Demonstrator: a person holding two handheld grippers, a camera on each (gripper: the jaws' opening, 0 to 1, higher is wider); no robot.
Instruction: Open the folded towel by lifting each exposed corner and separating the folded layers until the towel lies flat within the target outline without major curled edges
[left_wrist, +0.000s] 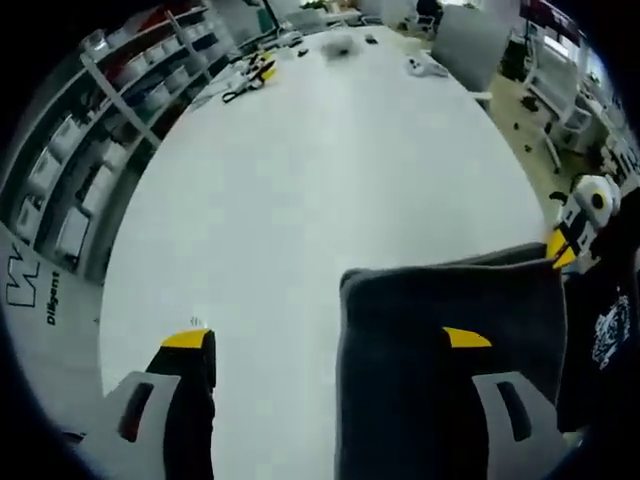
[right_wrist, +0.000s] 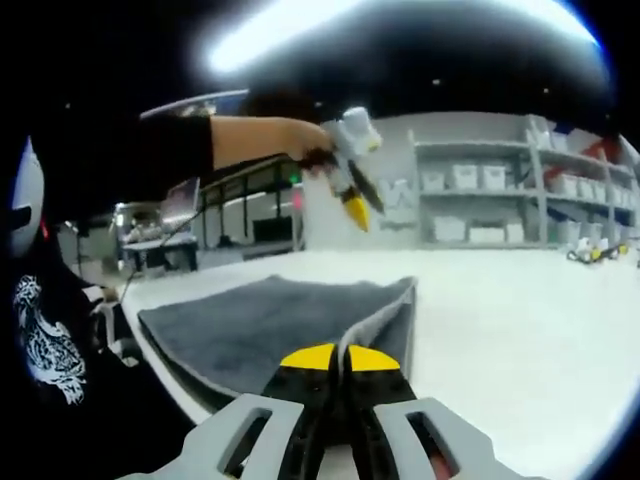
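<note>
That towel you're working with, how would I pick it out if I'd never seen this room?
Find the long white table running down the room beside the shelves. At its near edge lies the towel, a dark grey cloth folded into layers, with the right gripper shut on one corner. It is the one soft, dark thing on that pale top; the small items sit at the far end.

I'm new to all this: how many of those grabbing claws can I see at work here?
2. The right claw is pinched shut on the grey towel edge. The left claw hangs open above the white table, over the towel's other side.
</note>
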